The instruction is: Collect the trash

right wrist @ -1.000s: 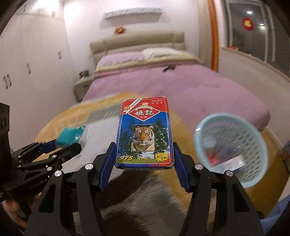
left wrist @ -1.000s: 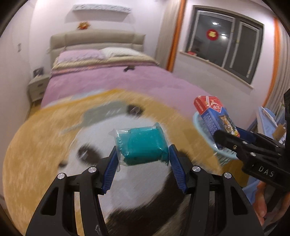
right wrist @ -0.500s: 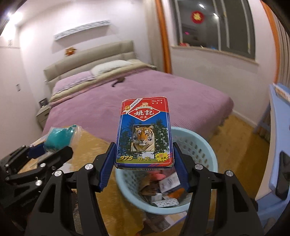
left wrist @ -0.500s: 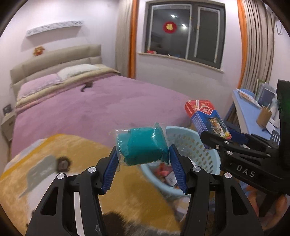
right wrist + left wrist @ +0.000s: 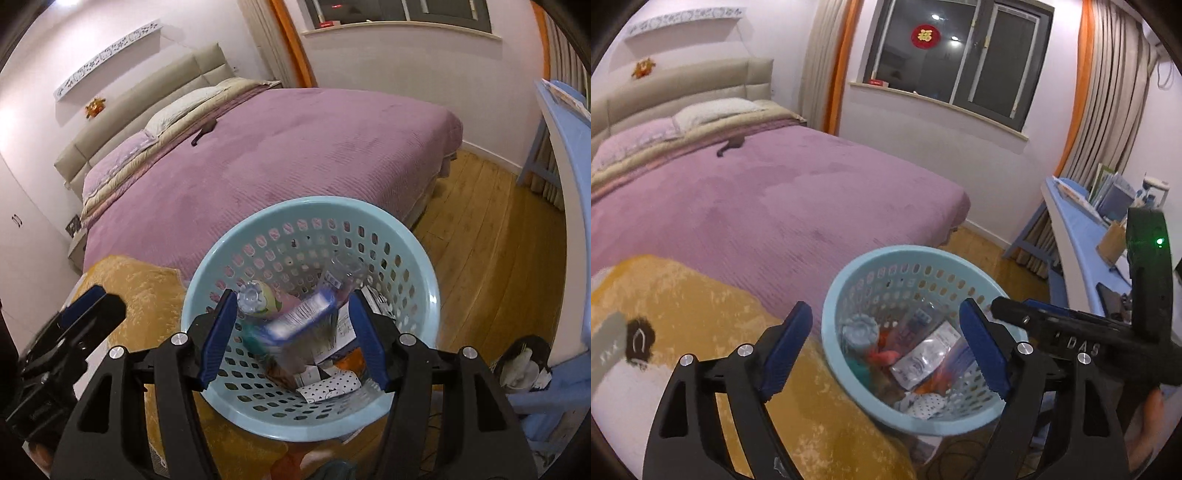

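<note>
As both my claws hung spread over the pale blue laundry-style basket, a blurred card box tumbled between the parted fingers of my right claw, touching neither pad and dropping toward the litter below. My left claw stood wide apart and empty above the basket's near rim, holding nothing. Inside the basket lay crumpled wrappers, a clear foil packet, a polka-dot scrap, a plastic bottle with a ribbed cap and something teal low against the wall.

I judged this the drop-off step of collecting trash: both loads let go over the bin, the box caught mid-fall. My next move called for lifting both claws clear of the rim without knocking the basket, then turning back toward the yellow panda rug to hunt for more rubbish.

Writing was scarce. My right claw's body, seen from the left wrist, carried the letters "DAS". A red round paper sign on the dark window bore a gold Chinese character, likely "福". Printing on the falling box was too smeared to read. The purple bed and blue table framed the scene.
</note>
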Tool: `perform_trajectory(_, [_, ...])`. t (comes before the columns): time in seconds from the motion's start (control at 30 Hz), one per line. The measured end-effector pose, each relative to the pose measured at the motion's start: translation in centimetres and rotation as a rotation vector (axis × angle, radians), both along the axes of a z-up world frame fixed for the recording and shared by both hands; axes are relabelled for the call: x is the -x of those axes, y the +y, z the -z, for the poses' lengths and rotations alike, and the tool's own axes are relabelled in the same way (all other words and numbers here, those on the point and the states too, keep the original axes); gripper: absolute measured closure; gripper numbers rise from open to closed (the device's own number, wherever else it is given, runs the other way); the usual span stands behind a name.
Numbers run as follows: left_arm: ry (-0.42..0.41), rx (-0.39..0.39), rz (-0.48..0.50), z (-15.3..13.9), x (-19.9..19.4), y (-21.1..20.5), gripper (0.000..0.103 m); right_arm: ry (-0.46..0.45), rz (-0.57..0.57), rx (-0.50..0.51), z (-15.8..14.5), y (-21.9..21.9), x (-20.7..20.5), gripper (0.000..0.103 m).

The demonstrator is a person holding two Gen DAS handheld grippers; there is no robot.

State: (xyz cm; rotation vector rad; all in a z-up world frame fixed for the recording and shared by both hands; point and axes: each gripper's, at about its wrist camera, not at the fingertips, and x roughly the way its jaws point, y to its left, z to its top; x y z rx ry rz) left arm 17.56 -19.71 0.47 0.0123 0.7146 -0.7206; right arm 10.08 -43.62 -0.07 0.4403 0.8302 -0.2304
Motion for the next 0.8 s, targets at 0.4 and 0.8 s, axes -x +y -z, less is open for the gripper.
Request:
perform_trajectory(0.4, [-0.159,-0.041,-0.161,-1.7,6.3,7.4,0.013,-0.149,-0.077,0.077,-4.0,5.6,4.4,0.039])
perform_trajectory(0.8, [-0.255,-0.068,-0.471,-1.2,12.6,16.3,0.012,-0.385,-0.206,0.221,-7.6,14.2,8.8,0.038])
